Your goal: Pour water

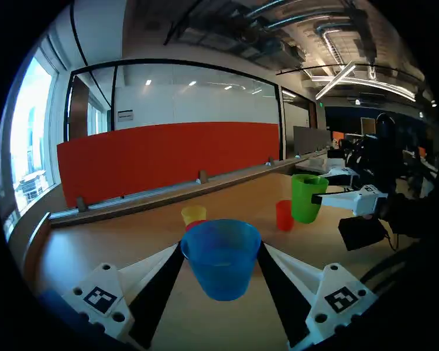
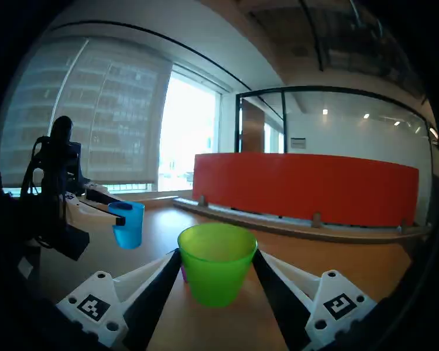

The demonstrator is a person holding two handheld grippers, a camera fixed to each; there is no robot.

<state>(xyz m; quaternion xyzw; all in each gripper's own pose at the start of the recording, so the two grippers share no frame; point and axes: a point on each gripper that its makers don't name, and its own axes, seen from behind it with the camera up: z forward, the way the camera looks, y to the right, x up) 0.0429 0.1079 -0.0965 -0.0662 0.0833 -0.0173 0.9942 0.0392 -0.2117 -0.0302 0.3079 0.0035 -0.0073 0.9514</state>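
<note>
An upright blue cup (image 1: 221, 266) sits between the fingers of my left gripper (image 1: 221, 248), which is shut on it. Farther right, a green cup (image 1: 306, 198) is held by my right gripper (image 1: 320, 199). In the right gripper view the green cup (image 2: 216, 272) stands upright between the fingers of my right gripper (image 2: 216, 257), both pressing its sides. At the left of that view, the blue cup (image 2: 127, 224) hangs in my left gripper (image 2: 120, 221). I cannot see water in either cup.
A yellow cup (image 1: 194, 213) and a red cup (image 1: 284, 214) stand on the wooden table (image 1: 131, 240); another reddish cup peeks out behind the blue one. An orange partition (image 1: 167, 155) runs along the table's far edge. Windows lie to the left.
</note>
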